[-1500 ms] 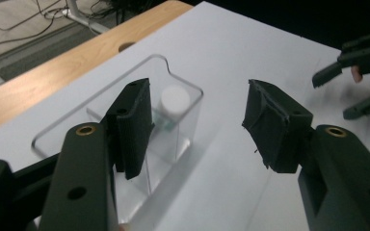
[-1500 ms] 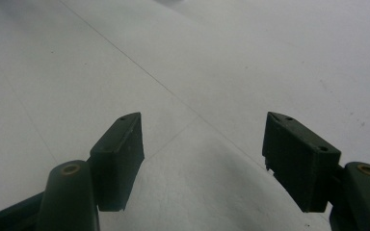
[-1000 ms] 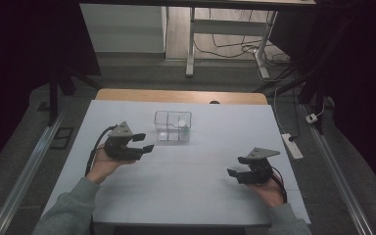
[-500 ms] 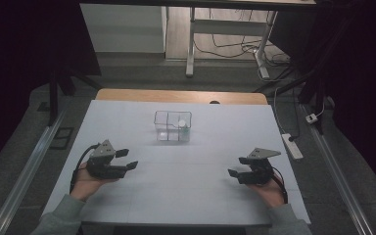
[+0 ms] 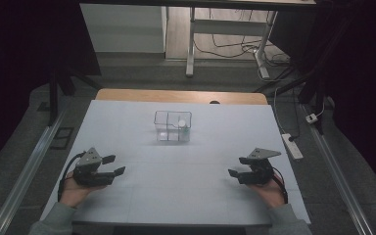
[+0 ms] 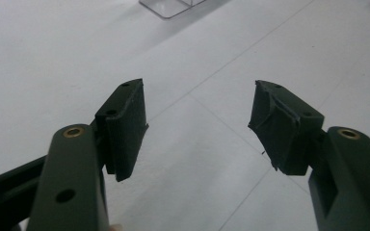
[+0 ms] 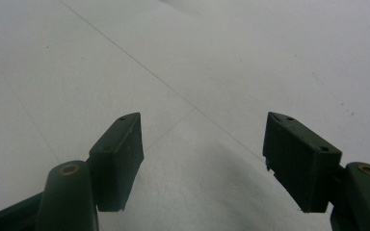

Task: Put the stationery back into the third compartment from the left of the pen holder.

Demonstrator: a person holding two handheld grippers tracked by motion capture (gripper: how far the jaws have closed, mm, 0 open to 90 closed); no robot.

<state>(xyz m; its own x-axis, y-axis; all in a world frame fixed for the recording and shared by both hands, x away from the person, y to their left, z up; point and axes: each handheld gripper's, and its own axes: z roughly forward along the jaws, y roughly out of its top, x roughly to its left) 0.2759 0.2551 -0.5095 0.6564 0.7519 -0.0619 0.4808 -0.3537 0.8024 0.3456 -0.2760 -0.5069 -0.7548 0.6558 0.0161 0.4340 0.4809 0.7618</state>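
Resting left gripper (image 5: pixel 113 165) at table's (image 5: pixel 186 171) near-left, jaws just been opening, nothing between. Clear box (image 5: pixel 173 126) mid-table, well apart, small white item inside. My right gripper (image 5: pixel 237 167) near-right, released, empty, parked clear of box.

- The clear box (image 5: pixel 173 126) at the far middle of the table (image 5: pixel 186 171) holds small things, one white and one greenish, too small to name.
- In the left gripper view, only a corner of that box (image 6: pixel 173 6) shows, cut off by the top edge.
- The person's sleeves (image 5: pixel 54 223) are cut off at the near edge.
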